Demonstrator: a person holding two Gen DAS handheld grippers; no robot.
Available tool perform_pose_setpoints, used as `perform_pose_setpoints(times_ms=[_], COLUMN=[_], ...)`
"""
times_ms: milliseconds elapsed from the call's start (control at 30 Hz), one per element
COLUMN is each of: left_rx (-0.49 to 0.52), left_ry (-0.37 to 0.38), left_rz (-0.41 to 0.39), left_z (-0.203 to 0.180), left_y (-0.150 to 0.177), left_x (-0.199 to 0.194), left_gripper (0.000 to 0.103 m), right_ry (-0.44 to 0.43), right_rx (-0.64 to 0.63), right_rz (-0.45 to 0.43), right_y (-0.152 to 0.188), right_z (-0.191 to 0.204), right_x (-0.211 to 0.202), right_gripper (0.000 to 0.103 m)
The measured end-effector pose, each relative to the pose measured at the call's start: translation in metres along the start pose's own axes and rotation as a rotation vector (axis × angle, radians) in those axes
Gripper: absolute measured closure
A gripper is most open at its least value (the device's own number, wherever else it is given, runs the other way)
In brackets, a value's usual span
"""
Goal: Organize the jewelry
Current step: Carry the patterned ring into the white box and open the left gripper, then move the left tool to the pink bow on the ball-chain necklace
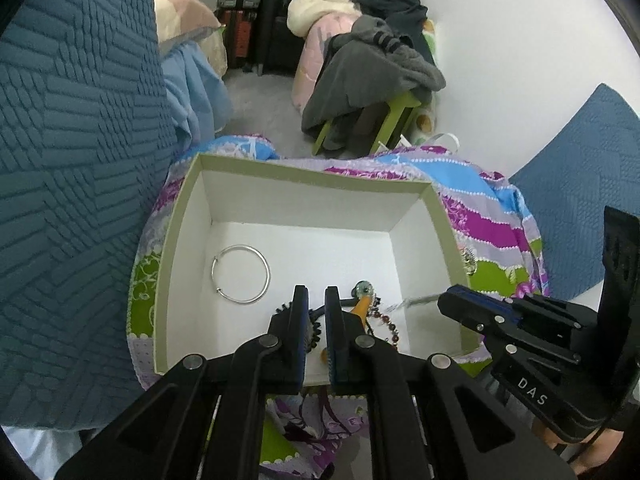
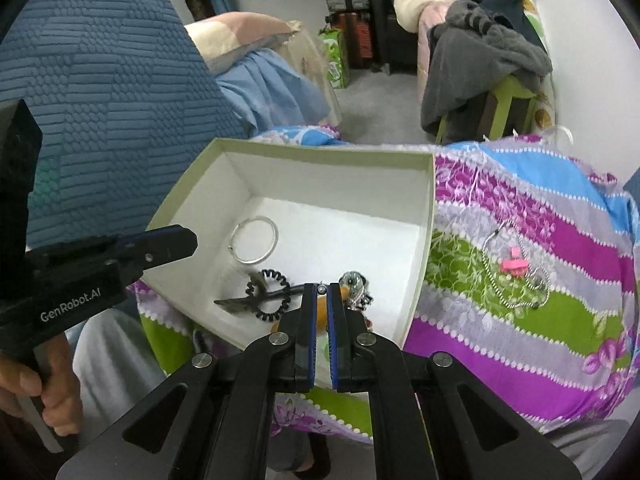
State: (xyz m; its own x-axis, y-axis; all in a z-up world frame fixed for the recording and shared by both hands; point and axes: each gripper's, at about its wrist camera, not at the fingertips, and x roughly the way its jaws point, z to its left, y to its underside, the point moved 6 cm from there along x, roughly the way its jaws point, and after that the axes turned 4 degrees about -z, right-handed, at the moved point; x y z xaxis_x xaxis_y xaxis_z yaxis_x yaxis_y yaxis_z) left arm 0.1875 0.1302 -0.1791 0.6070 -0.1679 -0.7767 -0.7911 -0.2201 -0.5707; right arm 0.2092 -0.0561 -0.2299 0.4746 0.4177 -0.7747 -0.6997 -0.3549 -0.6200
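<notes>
Right gripper point(image 2: 321, 295), jaws nearly closed, pinching a small silver piece point(image 2: 321, 289) at the tips over the near right part of the open box point(image 1: 424, 189). Left gripper point(image 1: 316, 296), jaws a narrow gap apart, nothing visibly between them, above the box's near edge. On the white box floor: silver bangle point(image 1: 241, 273) alone at left with bare floor around it; black coil hair tie point(image 2: 269, 293), dark clip point(image 2: 244, 302), beaded bracelet point(image 1: 388, 322) and orange item point(image 1: 362, 305) crowded near the front wall. On the striped cloth point(image 2: 532, 344) right of the box: bead chain point(image 2: 516, 268) and pink piece point(image 2: 513, 265).
</notes>
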Motion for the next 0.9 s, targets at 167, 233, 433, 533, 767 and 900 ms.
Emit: perform_pose_setpoints(times_ms=[167,233,433,533,767,900], left_rx=[-0.032,-0.028,0.022,0.036,0.061,0.043], left_ry=[-0.011,-0.031,-0.030,-0.018,0.017,0.090], left_rz=[-0.034,-0.057,-0.158,-0.195,-0.257,-0.278], left_z=[-0.001,-0.006,-0.036,-0.054,-0.097,-0.122], left_y=[-0.011,-0.017,-0.032,-0.039,-0.053,-0.052], left_x=[-0.019,-0.029,-0.056,-0.067,-0.076,-0.070], left_gripper=[0.095,0.089,0.041,0.038,0.035,0.035], right_ry=[-0.017,-0.019,-0.007,0.010,0.063,0.094], right_rx=[-0.038,-0.048,-0.056,-0.057,-0.043,-0.034], right_rz=[-0.055,-0.078,-0.153,-0.195,-0.272,-0.315], right_y=[-0.017,-0.023,-0.038,-0.044,-0.047,-0.046], right_z=[0.004,0.004,-0.010,-0.022,-0.062,-0.085], right_x=[-0.025,-0.036,-0.068,-0.086,-0.116,-0.130], right_gripper=[0.081,0.078,0.076,0.075,0.075,0.075])
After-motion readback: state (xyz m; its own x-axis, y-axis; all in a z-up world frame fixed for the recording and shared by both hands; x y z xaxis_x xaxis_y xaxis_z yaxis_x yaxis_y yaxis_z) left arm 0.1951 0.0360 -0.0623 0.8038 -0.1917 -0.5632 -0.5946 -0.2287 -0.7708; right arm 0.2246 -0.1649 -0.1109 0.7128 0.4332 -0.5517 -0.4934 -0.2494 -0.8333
